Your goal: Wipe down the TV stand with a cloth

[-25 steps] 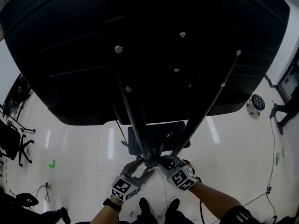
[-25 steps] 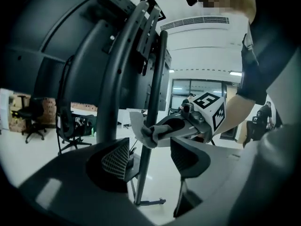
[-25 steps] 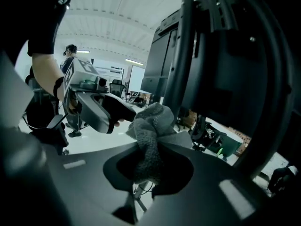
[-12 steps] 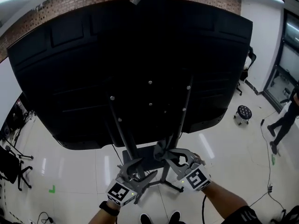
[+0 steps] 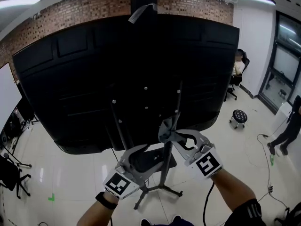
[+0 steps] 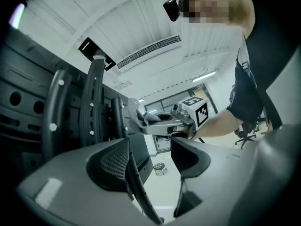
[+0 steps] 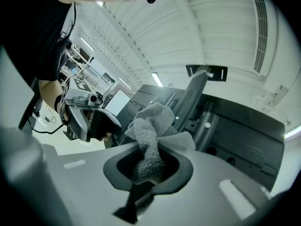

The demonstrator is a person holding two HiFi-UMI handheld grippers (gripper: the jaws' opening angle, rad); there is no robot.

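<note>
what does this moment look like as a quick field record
cloth: grey cloth, bunched
right gripper: shut on the cloth, held up by an upright of the tv stand; contact unclear
left gripper: open, a thin stand bar passing between its jaws
tv: black back panel faces the head view, mounted on the stand

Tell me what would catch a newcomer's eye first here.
The huge black TV back fills the upper head view. Below it, the right gripper pinches a grey cloth at the stand's upright, while the left gripper gapes open beside it.
</note>
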